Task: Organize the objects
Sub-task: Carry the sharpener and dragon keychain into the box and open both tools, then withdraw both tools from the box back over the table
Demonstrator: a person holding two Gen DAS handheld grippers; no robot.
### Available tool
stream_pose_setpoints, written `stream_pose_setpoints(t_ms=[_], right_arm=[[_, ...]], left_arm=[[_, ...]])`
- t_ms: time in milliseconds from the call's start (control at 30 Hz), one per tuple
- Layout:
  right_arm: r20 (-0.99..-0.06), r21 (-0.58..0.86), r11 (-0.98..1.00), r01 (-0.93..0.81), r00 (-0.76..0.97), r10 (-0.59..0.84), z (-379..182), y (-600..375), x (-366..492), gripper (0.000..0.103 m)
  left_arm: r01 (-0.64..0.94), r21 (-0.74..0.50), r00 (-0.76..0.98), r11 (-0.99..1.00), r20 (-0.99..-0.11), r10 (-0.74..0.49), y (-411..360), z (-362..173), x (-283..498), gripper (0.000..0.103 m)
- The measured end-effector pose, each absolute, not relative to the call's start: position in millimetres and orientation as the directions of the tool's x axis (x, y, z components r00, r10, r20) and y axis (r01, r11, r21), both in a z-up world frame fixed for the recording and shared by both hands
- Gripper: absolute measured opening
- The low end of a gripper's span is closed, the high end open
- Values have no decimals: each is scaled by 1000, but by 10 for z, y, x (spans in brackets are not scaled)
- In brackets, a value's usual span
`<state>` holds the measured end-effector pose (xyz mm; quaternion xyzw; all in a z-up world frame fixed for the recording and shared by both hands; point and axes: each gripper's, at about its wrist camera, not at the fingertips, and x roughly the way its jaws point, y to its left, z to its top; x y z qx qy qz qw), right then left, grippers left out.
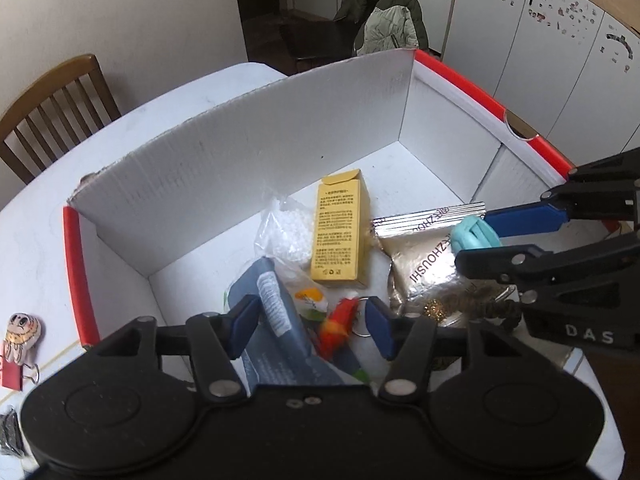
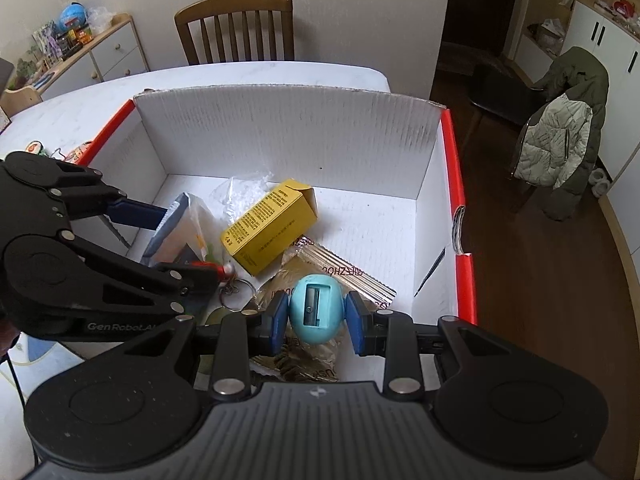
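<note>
**Both grippers over the open carton, one holding a sharpener**

The right gripper (image 2: 317, 322) has its blue fingers (image 2: 277, 322) clamped on a turquoise egg-shaped pencil sharpener (image 2: 314, 310), one pad on each flank, the blade slot facing the camera. The sharpener hangs inside the white corrugated carton (image 2: 288, 136) with red-edged walls, above a clear packet with silver sealed edge (image 2: 352, 276) and printed lettering.

The left gripper (image 1: 310, 330) has its fingers (image 1: 244, 326) apart with nothing pinched. Between and just beyond them lies a red-orange keychain toy (image 1: 338, 330), blurred, its metal ring (image 1: 362, 318) close to the right-hand pad. Whether either pad touches the toy cannot be told. The toy rests on a grey-blue printed pouch (image 1: 276, 336).

Further into the carton lie a yellow cardboard box (image 1: 340, 228) on its side with one end flap open, and a clear bag of white pellets (image 1: 286, 236) just beside it. A braided cord and something gold and glittery (image 1: 436, 310) sit under the clear packet's near end.

The carton stands on a white surface (image 1: 160, 108). Outside its left wall, a cartoon-figure binder clip (image 1: 18, 350) lies on that surface. A wooden chair (image 2: 236, 28) stands at the far side, and another chair with a padded jacket (image 2: 560, 136) draped on it stands well apart.
</note>
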<state>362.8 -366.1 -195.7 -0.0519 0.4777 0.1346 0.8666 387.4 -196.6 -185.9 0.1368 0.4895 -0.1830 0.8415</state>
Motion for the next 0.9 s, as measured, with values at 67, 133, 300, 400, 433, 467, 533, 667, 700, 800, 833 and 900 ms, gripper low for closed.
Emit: stream_pose_setpoints(t_ms=[67,133,300,400,433,467,533,667,700,800,833,900], right_arm=[[-838,39,958,-284,513,186,-1934,-3667,3609,30],[-834,48,958,-281,517,194,-1911,-3682,3588,30],[-819,72,958,-278,532,216,-1815,-3719,3510,42],[-804,77,957,-280,550,226,-1740,-3729,3446,52],[-801,80,957,-280,553,229,-1717,-3729,3429,52],[-798,81,957,-280,557,231,-1693,-3729,3411,52],[-792,84,956,-281,564,235,-1642,-3727,3377,52],[-775,93,956,-277,583,244,-1529,-3730,3309,53],[-771,97,956,-277,587,248,-1504,-3727,3291,53],[-759,101,954,-283,598,257,-1421,-3712,3225,57],[-754,102,953,-285,603,261,-1393,-3703,3198,60],[-744,105,951,-291,612,269,-1338,-3689,3143,61]], left_arm=[[440,48,457,897,-872,-177,-1968,-1845,3866,66],[438,47,462,898,-868,-180,-1964,-1827,3849,74],[431,25,473,902,-858,-202,-1945,-1774,3803,81],[428,19,486,903,-847,-213,-1925,-1714,3749,84],[427,18,492,904,-844,-215,-1916,-1690,3728,84],[424,18,498,905,-840,-216,-1905,-1664,3711,84],[418,17,512,908,-830,-220,-1875,-1607,3670,86],[402,15,543,916,-809,-225,-1802,-1474,3579,88],[398,16,551,917,-803,-225,-1787,-1441,3553,89],[385,13,574,923,-786,-228,-1717,-1339,3467,91],[382,12,582,924,-780,-230,-1695,-1303,3438,92],[372,14,597,928,-769,-228,-1647,-1237,3380,92]])
